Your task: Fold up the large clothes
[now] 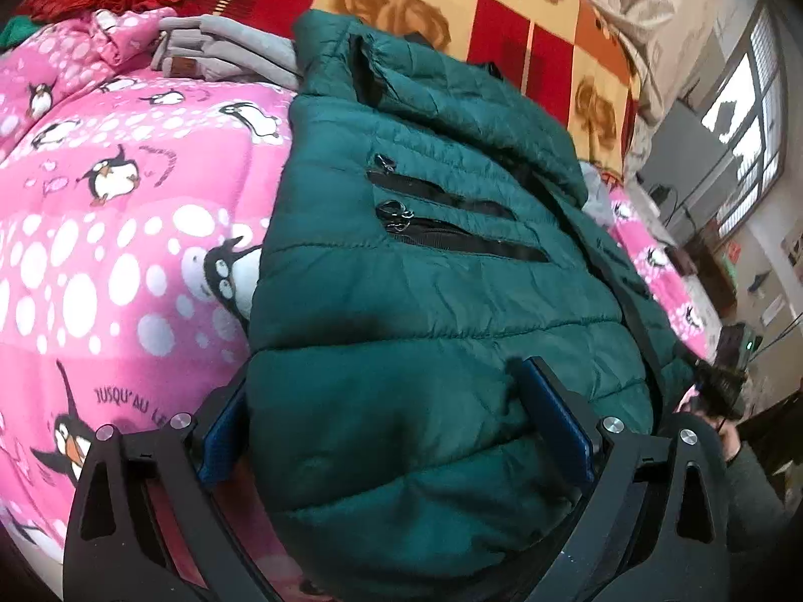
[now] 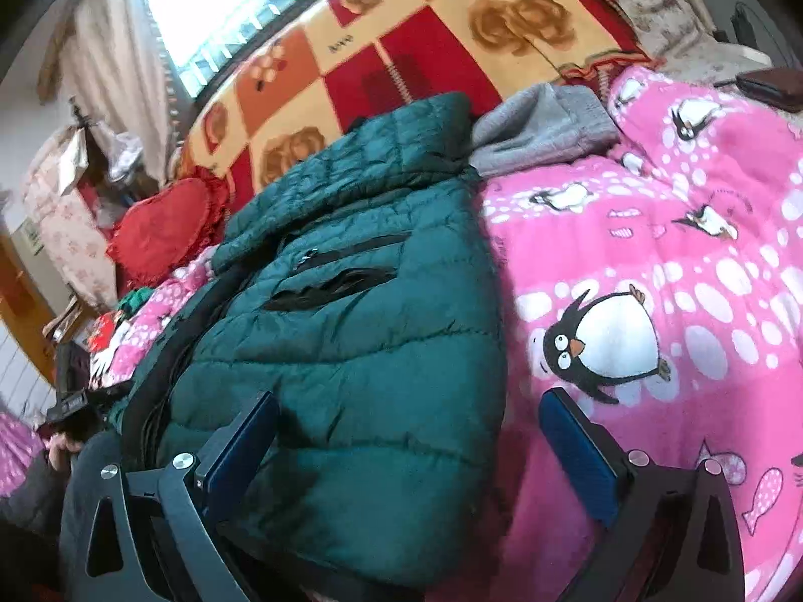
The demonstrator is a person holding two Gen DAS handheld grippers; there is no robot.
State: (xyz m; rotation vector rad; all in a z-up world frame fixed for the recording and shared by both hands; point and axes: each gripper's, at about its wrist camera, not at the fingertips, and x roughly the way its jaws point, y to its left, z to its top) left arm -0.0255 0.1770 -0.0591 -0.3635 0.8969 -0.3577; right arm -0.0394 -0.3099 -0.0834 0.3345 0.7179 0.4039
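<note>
Fleecy pink penguin blanket, lettered "JUSQU'AU", bears a quilted green puffer jacket; left gripper and right gripper straddle its hem, jaws wide, unclamped.

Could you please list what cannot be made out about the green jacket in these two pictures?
- Jacket hem: cut off by the bottom edge, both views.
- Sleeves: tucked out of sight, both views.
- Left hand-held gripper: left pad partly behind the jacket's edge.
- Grey garment: blurred, partly covered by the jacket.
</note>
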